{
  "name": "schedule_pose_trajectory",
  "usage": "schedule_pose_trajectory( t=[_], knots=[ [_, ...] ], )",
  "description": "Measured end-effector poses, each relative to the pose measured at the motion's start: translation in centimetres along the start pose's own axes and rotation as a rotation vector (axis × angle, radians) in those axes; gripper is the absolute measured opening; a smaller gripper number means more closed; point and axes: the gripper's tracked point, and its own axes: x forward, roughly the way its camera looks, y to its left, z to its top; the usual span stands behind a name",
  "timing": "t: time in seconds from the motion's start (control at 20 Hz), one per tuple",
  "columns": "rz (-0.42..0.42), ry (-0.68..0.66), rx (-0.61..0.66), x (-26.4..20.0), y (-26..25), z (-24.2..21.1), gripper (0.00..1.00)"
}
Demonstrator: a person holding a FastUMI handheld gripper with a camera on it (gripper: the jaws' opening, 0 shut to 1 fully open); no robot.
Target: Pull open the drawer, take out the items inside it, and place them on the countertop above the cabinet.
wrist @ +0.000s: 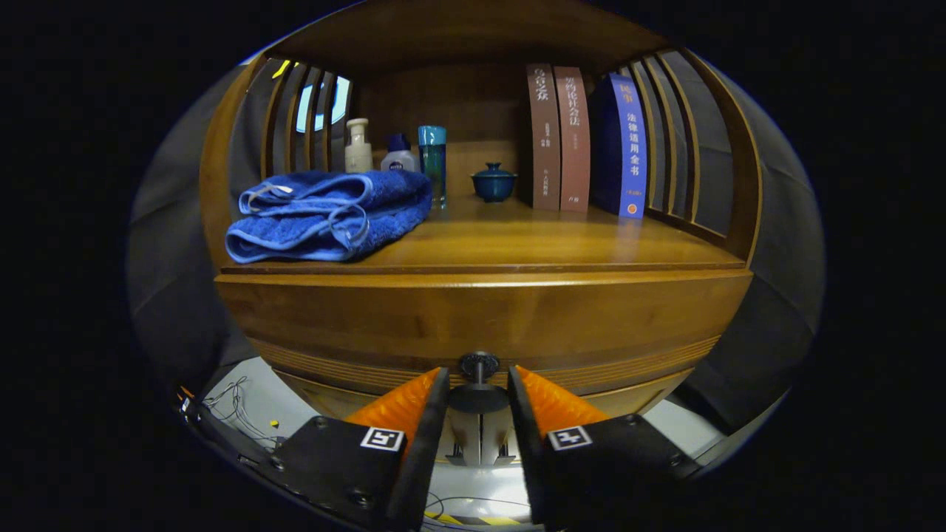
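My gripper [478, 384] sits right at the drawer knob [479, 365], one orange finger [403, 403] on each side of it and the dark disc of the knob between the tips; the jaws look close around it, but I cannot tell whether both pads actually press on it. The knob is small, round and hard, probably slick, so I would take it behind the disc, on the stem, to keep it from slipping out on the pull. The drawer front [480, 321] is solid wood and closed, likely stiff and a bit heavy to start — a straight, level pull should suit it. Just above it lies the countertop [532, 244], where the items must end up. A folded blue towel [329, 214] rests on its left part; beyond stand small bottles [399, 155], a blue lidded cup [493, 182] and upright books [584, 140] — the middle stays bare.
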Motion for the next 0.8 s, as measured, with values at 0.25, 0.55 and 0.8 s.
schedule_pose_trajectory(
  t=[0.25, 0.55, 0.8],
  knots=[
    [-0.001, 0.0, -0.03, 0.4, 0.0, -0.2, 0.39],
    [0.007, 0.015, -0.034, 0.0, 0.0, -0.3, 0.35],
    [0.017, 0.035, -0.042, -1.6, 0.0, -1.0, 0.35]
  ],
)
